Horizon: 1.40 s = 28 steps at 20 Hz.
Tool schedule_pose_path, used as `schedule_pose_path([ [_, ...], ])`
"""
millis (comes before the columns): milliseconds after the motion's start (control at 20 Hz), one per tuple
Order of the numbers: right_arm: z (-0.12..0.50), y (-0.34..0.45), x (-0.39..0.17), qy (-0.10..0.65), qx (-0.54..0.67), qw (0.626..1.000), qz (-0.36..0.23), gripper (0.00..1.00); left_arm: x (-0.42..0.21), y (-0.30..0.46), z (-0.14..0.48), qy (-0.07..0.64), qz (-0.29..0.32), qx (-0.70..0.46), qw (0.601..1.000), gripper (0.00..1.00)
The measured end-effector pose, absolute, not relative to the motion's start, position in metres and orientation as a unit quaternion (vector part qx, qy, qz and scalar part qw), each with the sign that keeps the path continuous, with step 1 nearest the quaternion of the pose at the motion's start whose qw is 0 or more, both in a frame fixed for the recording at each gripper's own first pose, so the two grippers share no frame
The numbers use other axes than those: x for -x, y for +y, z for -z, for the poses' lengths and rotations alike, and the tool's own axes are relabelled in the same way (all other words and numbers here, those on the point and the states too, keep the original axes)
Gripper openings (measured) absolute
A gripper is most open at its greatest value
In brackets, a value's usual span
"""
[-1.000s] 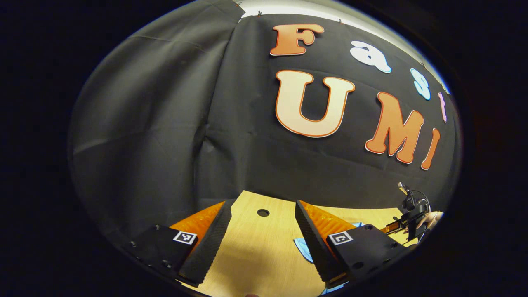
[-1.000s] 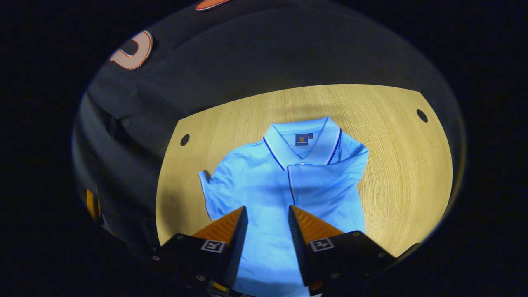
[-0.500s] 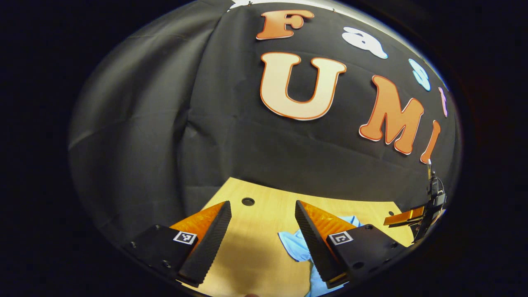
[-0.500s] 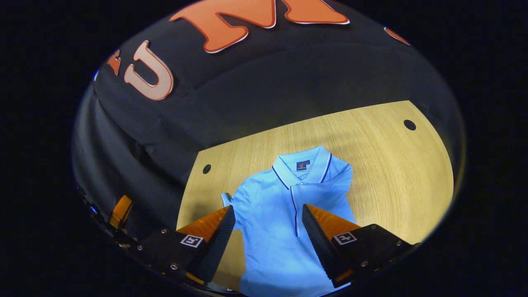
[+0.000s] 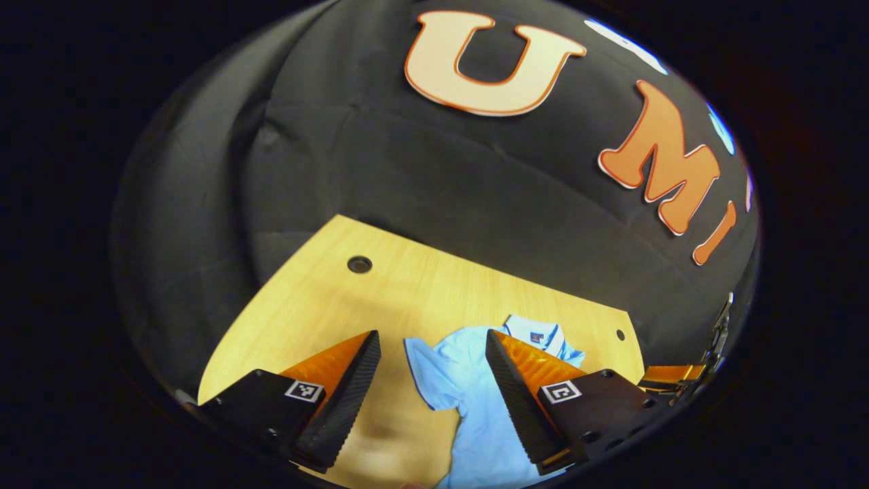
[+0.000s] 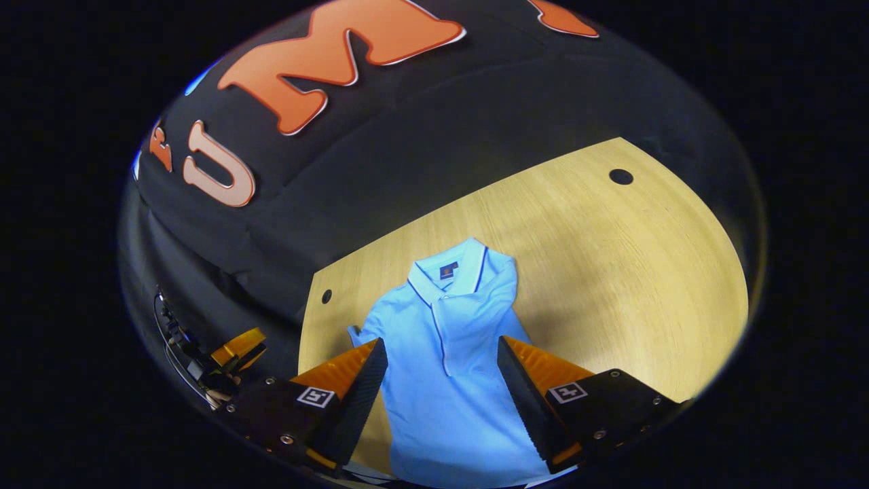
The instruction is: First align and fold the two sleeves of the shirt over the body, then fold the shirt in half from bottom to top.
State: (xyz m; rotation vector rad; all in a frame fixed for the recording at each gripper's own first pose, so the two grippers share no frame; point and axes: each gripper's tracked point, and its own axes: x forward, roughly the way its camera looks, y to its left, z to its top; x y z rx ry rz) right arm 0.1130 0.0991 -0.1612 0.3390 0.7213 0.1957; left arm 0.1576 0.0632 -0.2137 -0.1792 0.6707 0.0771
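Table [image 6: 611, 272]: light wood, rounded corners, a small round hole near each far corner, black cloth wall behind it.

Shirt [image 6: 441, 353]: pale blue polo, lying flat on the table, collar toward the wall, hem toward the person. Long axis runs near-to-far, roughly along the line both cameras look. In the right gripper view one sleeve looks already laid over the chest on the view's right side; the other sleeve [image 6: 360, 333] sticks out flat on the view's left, not yet folded.

Right gripper [image 6: 441, 401]: fingers spread wide, nothing between them, hovering above the lower body of the shirt, about centred over it.

Left gripper [image 5: 431, 397]: fingers also spread wide, empty, held above bare table just off the shirt's edge. The loose sleeve [image 5: 424, 363] lies just ahead between its fingertips, a little toward the view's right. Judgement: this gripper is the nearer one to the unfolded sleeve, so the next pinch likely falls to it, with the sleeve carried across the long axis onto the body.

View differences: the right gripper view gives the shirt nearly whole, collar to lower body; the left gripper view gives the sleeve edge close up, the body partly hidden by its own finger. Each view catches the other gripper at its margin, too small to judge.
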Motion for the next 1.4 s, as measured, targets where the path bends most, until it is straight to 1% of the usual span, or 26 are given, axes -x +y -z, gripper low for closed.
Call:
schedule_pose_path([
  [150, 0.162, 0.074, -0.111, 0.353, -0.185, 0.913, -0.084, 0.99, -0.172, 0.050, 0.244, 0.391, -0.032, 0.075, 0.917, 1.00],
  [200, 0.163, 0.066, -0.109, 0.354, -0.188, 0.912, -0.081, 0.98, -0.177, 0.045, 0.255, 0.413, -0.030, 0.072, 0.907, 0.98],
  [250, 0.164, 0.059, -0.108, 0.354, -0.191, 0.912, -0.079, 0.98, -0.178, 0.043, 0.269, 0.436, -0.034, 0.068, 0.897, 1.00],
  [350, 0.166, 0.048, -0.107, 0.356, -0.197, 0.910, -0.074, 0.98, -0.178, 0.046, 0.300, 0.483, -0.048, 0.065, 0.872, 1.00],
  [550, 0.177, 0.038, -0.102, 0.363, -0.217, 0.903, -0.074, 0.98, -0.180, 0.043, 0.352, 0.539, -0.078, 0.081, 0.835, 1.00],
  [950, 0.202, 0.011, -0.096, 0.382, -0.237, 0.892, -0.051, 0.99, -0.188, 0.056, 0.409, 0.595, -0.110, 0.048, 0.795, 1.00],
  [1200, 0.212, 0.001, -0.090, 0.389, -0.252, 0.885, -0.039, 0.98, -0.187, 0.058, 0.426, 0.604, -0.121, 0.040, 0.787, 1.00],
  [1250, 0.211, 0.003, -0.090, 0.390, -0.256, 0.884, -0.039, 1.00, -0.185, 0.058, 0.429, 0.606, -0.123, 0.034, 0.785, 1.00],
  [1300, 0.211, 0.004, -0.090, 0.390, -0.258, 0.883, -0.038, 0.98, -0.184, 0.060, 0.432, 0.608, -0.125, 0.028, 0.783, 1.00],
  [1400, 0.213, 0.001, -0.089, 0.391, -0.255, 0.884, -0.035, 0.98, -0.183, 0.060, 0.436, 0.610, -0.130, 0.026, 0.781, 1.00],
])
